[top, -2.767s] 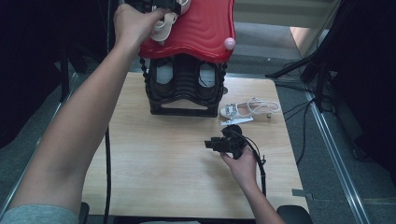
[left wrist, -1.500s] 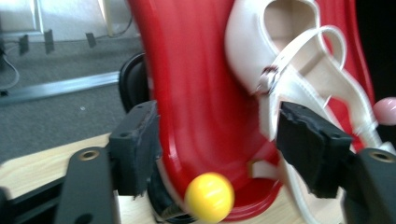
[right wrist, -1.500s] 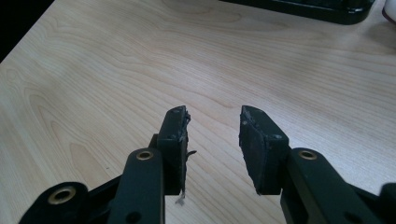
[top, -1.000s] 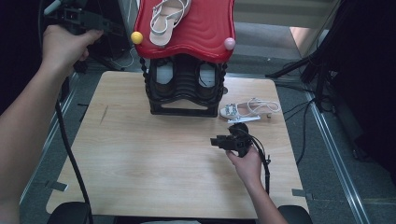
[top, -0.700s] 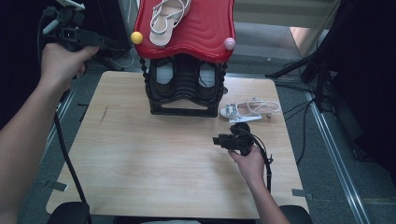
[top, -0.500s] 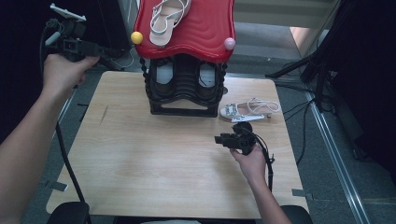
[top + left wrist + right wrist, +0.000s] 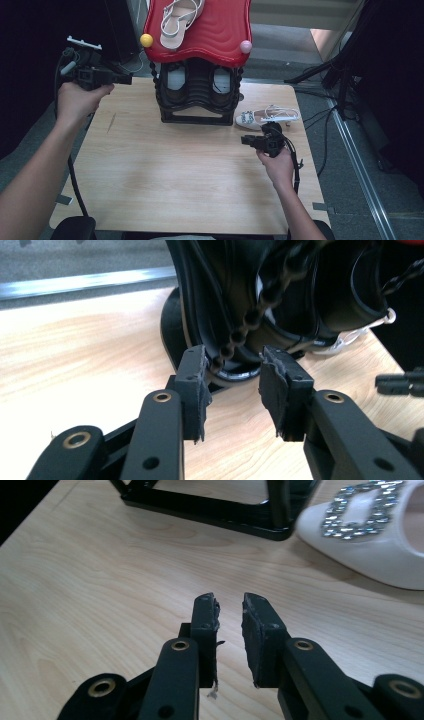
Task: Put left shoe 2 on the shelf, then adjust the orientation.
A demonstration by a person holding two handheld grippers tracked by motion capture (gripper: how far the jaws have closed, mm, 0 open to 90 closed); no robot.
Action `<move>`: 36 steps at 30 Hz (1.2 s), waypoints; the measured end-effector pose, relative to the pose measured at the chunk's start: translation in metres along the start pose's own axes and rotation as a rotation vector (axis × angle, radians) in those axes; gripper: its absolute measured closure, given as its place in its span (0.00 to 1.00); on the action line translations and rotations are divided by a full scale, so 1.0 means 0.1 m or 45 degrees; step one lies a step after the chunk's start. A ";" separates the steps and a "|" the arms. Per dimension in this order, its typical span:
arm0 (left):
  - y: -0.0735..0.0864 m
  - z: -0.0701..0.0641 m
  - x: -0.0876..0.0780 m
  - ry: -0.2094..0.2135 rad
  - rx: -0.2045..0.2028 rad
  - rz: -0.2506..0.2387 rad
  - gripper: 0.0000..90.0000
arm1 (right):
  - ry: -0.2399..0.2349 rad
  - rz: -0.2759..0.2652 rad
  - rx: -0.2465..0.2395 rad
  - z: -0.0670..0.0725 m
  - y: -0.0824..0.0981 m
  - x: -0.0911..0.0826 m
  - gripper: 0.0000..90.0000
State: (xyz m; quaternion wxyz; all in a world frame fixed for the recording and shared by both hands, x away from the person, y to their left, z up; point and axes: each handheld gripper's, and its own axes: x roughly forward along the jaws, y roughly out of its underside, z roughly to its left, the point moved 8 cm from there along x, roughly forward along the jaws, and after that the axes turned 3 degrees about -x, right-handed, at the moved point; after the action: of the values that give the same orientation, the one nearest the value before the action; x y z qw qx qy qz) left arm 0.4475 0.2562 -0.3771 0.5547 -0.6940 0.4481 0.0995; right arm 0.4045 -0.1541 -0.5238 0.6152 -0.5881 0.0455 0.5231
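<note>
Two sandals: one (image 7: 179, 20) lies on the red top (image 7: 215, 35) of the rack (image 7: 197, 97); the other, white with a jewelled buckle (image 7: 265, 116), lies on the table (image 7: 165, 175) just right of the rack's base.
Step in hand: you seem to be between shoes, one already up top, the second not yet picked up.
Left gripper (image 7: 112, 77): you hold it off the table's left rear corner, aimed at the rack. Its jaws have just been closing and stand partly apart, with nothing between the pads. In the left gripper view (image 7: 235, 382) they frame the rack's beaded strand (image 7: 245, 322) but sit short of it.
Right gripper (image 7: 250, 140): you hold it low over the table, just in front of the white sandal, pointing left. Its jaws have just been closing to a narrow gap and grip nothing. In the right gripper view (image 7: 230, 605) the buckled toe (image 7: 370, 535) lies ahead and to the right.
Next move: turn your right gripper toward the white sandal, spread the jaws wide enough for a strap or the sole edge, then close and lift.
Watch: thin straps may slip from the pads; the sole edge is likely the firmer hold.
</note>
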 end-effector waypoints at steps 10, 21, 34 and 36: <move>0.32 0.04 0.18 0.044 -0.037 0.026 0.71 | 0.059 0.039 -0.010 -0.20 -0.10 0.01 0.91; 0.65 0.03 0.35 0.090 -0.059 0.028 0.60 | 0.073 0.038 0.025 -0.37 -0.18 0.04 0.95; 0.95 0.03 0.55 0.088 -0.032 0.086 0.58 | 0.103 0.018 0.086 -0.61 -0.27 -0.05 1.00; 0.99 -0.01 0.58 0.098 -0.031 0.090 0.57 | 0.114 0.023 0.094 -0.66 -0.29 -0.08 1.00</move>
State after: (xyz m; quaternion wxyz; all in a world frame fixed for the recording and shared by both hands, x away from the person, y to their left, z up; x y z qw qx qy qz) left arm 0.4084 0.2276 -0.4813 0.5247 -0.6877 0.4922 0.0977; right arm 0.4579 -0.2029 -0.5194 0.6290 -0.5874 0.0975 0.4998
